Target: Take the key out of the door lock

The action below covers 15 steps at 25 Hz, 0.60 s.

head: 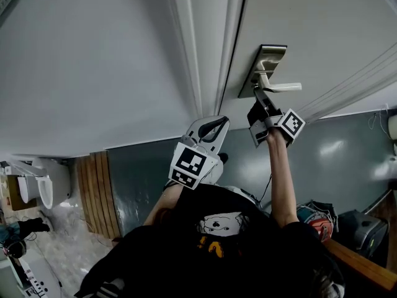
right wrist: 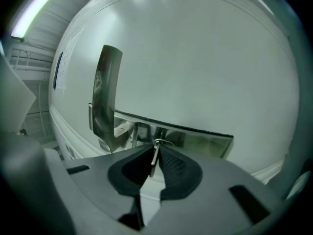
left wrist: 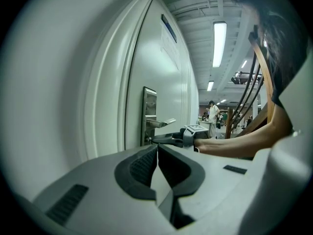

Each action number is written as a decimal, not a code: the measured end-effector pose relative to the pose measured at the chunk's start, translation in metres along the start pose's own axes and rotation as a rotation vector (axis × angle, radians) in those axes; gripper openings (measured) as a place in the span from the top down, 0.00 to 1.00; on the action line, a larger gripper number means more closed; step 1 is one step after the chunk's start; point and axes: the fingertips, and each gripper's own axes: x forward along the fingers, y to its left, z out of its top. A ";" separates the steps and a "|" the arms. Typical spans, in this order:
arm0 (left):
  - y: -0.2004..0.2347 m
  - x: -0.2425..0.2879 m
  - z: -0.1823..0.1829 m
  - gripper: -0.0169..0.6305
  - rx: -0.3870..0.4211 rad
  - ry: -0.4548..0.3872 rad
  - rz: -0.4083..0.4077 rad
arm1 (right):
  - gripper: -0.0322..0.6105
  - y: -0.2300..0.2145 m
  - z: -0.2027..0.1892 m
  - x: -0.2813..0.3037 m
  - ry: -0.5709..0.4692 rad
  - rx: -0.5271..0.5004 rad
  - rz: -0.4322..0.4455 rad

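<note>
item: key (right wrist: 153, 160), apparently seated in the lock plate (right wrist: 195, 138) below the lever handle (head: 282, 87) of the door (head: 322, 17), directly ahead of your right gripper (head: 259, 98) at its jaw tips. its flat head stands edge-on between the pads, which are pinched narrow onto it, and its long axis looks to run on along the jaws into the plate, so the draw is judged straight back toward you. your left gripper (head: 211, 129), jaws together on nothing, sits left of the right one, off the door and much the farther from the key.
</note>
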 end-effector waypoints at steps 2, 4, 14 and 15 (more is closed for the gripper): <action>0.000 0.000 0.001 0.96 0.003 -0.003 -0.003 | 0.90 0.001 -0.001 -0.001 -0.005 0.005 -0.005; 0.000 0.000 0.003 0.96 0.005 -0.007 -0.006 | 0.90 0.002 -0.002 -0.001 -0.014 0.021 -0.012; 0.003 -0.009 0.003 0.96 0.005 -0.012 0.011 | 0.91 -0.001 -0.001 -0.004 -0.062 0.096 -0.032; 0.004 -0.010 0.002 0.96 0.004 -0.012 0.015 | 0.91 -0.002 0.000 -0.004 -0.064 0.100 -0.035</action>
